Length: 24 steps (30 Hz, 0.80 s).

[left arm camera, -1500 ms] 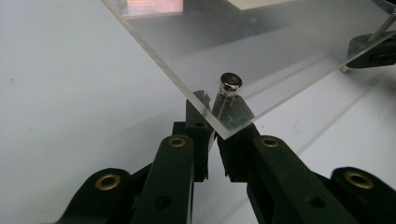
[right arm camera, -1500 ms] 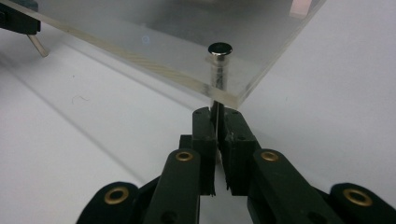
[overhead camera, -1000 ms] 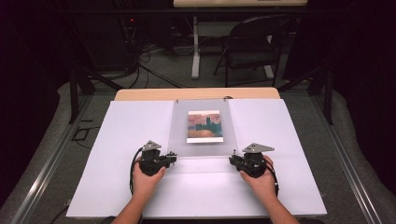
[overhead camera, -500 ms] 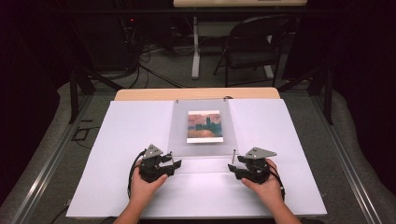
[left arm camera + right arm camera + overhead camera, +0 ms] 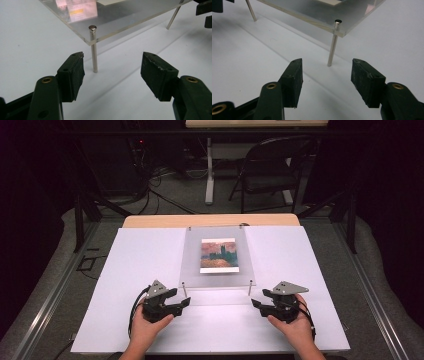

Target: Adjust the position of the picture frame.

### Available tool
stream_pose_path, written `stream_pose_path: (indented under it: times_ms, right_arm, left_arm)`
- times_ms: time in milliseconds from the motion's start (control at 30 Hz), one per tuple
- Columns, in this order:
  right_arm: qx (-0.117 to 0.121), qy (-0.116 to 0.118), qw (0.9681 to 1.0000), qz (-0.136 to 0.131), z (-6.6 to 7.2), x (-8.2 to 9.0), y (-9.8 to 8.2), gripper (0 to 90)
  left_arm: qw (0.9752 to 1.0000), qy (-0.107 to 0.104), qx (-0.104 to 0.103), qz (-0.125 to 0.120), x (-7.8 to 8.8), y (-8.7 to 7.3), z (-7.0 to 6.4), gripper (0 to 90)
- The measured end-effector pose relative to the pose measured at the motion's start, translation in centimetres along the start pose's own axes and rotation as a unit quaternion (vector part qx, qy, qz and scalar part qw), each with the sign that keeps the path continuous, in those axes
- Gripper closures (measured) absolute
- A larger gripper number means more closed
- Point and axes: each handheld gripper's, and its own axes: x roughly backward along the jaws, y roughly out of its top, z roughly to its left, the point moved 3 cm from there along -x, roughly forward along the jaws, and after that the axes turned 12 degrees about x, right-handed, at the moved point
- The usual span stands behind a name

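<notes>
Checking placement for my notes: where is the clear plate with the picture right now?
In the high view the clear plate stands on thin metal legs mid-table on the white sheet, just beyond and between the left gripper and right gripper.

The high view is lit from above onto the white table sheet, which glows evenly bright, brightest near its front edge, while the room around it falls into deep darkness; the folding chair and floor cables are only dimly readable. The picture is soft and grainy, with fine detail smeared. The clear acrylic plate looks greyer than the sheet and casts a faint pale shadow in front. In the left gripper view the plate's top reflects washed-out glare, and a metal post throws a soft shadow. In the right gripper view the near black jaws are slightly soft, and the far corners dim.
</notes>
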Motion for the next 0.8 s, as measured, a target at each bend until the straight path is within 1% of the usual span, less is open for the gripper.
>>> stream_pose_path:
  times_ms: [33,100,200,300,367,433,467,500,567,600,667,733,800]
  right_arm:
    - [-0.007,0.005,1.0,0.004,0.0,0.1,-0.1,44.2]
    - [-0.014,0.005,0.9999,0.0,-0.1,0.2,-0.2,44.1]
    - [-0.013,-0.016,0.9997,-0.011,-0.4,0.6,0.0,40.0]
    - [-0.015,-0.025,0.9995,-0.016,-0.6,0.8,0.1,37.7]
    - [-0.021,-0.02,0.9995,-0.016,-0.7,0.8,0.0,39.6]
    - [-0.021,-0.025,0.9993,-0.017,-0.9,0.8,-0.1,40.0]
    - [-0.02,-0.028,0.9993,-0.015,-1.0,0.8,-0.1,42.1]
    - [-0.027,-0.025,0.9992,-0.014,-1.1,0.8,-0.2,42.3]
    - [-0.033,-0.021,0.9991,-0.016,-1.3,0.7,-0.3,41.7]
    - [-0.032,-0.022,0.9991,-0.015,-1.4,0.6,-0.4,41.1]
    - [-0.033,-0.024,0.9991,-0.009,-1.6,0.4,-0.7,41.0]
    - [-0.041,-0.024,0.9988,-0.005,-1.8,0.3,-0.8,40.2]
    - [-0.045,-0.025,0.9987,-0.002,-2.0,0.2,-0.9,39.1]
  left_arm:
    - [1.0,0.001,-0.002,0.0,0.2,-0.1,0.1,35.4]
    - [1.0,0.005,-0.005,0.003,0.5,-0.2,0.2,35.1]
    - [1.0,0.007,-0.002,0.0,0.9,-0.3,0.5,34.1]
    - [0.9999,0.011,0.001,-0.013,1.2,-0.2,0.9,34.0]
    - [0.9998,0.014,0.003,-0.014,1.3,-0.2,1.1,34.0]
    - [0.9997,0.019,0.006,-0.014,1.3,-0.1,1.5,34.0]
    - [0.9996,0.024,0.011,-0.013,1.3,-0.1,1.6,33.9]
    - [0.9996,0.022,0.013,-0.011,1.3,-0.1,1.7,33.9]
    - [0.9993,0.024,0.026,-0.01,1.2,-0.1,2.0,34.6]
    - [0.9992,0.025,0.03,-0.01,1.2,-0.1,2.2,34.9]
    - [0.9988,0.029,0.037,-0.013,1.2,0.0,2.5,34.9]
    - [0.9984,0.033,0.045,-0.014,1.4,0.0,2.8,34.9]
    - [0.998,0.031,0.052,-0.018,1.5,0.1,3.1,34.8]
